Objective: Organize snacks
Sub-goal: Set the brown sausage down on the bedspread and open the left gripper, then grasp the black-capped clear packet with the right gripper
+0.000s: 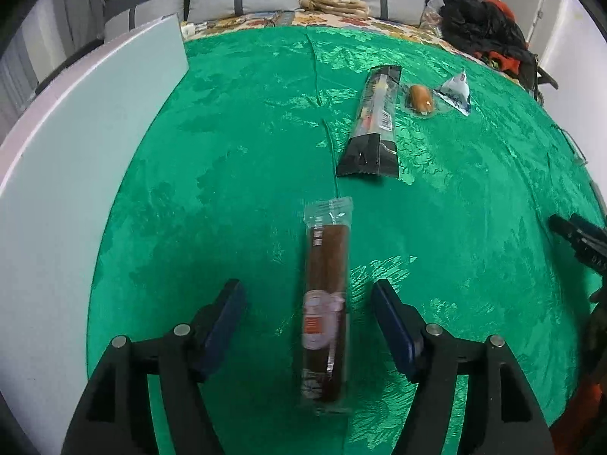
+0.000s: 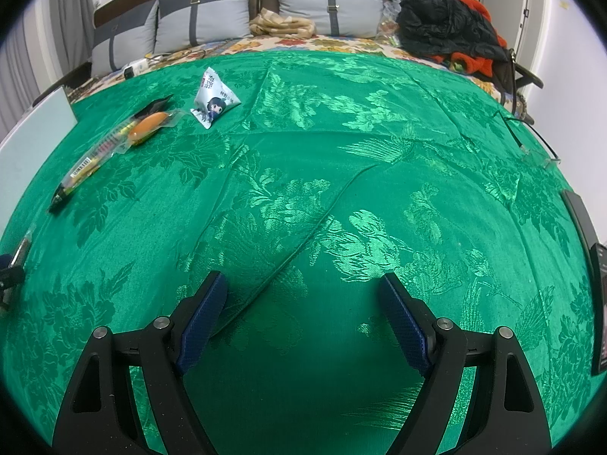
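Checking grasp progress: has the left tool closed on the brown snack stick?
No. The left tool is open, with the brown snack stick lying untouched between its fingers.

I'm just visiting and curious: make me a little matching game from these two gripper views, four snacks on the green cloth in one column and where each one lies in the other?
Things:
1. brown sausage stick
2. long black packet
3. small orange sausage
4. white triangular pouch

Places:
A. farthest out, past the orange snack
B. between the open fingers of the left gripper
C. between the black packet and the pouch
D. mid-cloth, just beyond the brown stick

Pairs: 1-B, 2-D, 3-C, 4-A
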`<state>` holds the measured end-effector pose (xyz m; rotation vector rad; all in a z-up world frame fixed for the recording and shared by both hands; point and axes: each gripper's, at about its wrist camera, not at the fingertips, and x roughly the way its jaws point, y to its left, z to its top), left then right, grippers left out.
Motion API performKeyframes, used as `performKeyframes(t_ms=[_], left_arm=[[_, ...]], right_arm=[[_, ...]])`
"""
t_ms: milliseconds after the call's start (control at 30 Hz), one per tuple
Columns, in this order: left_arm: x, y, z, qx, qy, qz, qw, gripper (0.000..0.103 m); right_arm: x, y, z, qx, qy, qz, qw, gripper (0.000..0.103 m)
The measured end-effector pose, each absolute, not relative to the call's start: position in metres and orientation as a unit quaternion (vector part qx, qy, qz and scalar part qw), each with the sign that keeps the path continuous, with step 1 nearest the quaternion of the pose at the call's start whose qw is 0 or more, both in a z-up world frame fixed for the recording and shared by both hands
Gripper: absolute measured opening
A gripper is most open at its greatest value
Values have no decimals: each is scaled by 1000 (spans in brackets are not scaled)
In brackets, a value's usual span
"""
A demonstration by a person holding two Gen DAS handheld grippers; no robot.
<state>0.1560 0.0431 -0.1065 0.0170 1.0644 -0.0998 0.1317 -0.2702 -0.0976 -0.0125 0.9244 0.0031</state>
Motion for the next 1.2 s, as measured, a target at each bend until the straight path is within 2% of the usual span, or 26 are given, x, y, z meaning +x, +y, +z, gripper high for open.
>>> performKeyframes(t_ms=[67,200,567,800,1100,1200], left_arm=[[155,41,-108,20,505,-48,862,72],[155,44,-111,17,499,-43,866,83],[151,51,-118,10,479,-27,877,102],[148,52,-120,10,468,-28,883,103],[147,52,-120,10,463,-28,886,103],[146,52,-120,9,461,-28,887,103]], right_arm=[[132,-270,-98,-6,446,2,895,85],[132,-270,-98,-6,446,1,895,85],[132,-269,-98,-6,446,1,895,85],[132,-269,-98,-6,446,0,895,85],[132,-278,-98,0,451,-3,892,91],[143,-276,-92,0,486,8,874,90]])
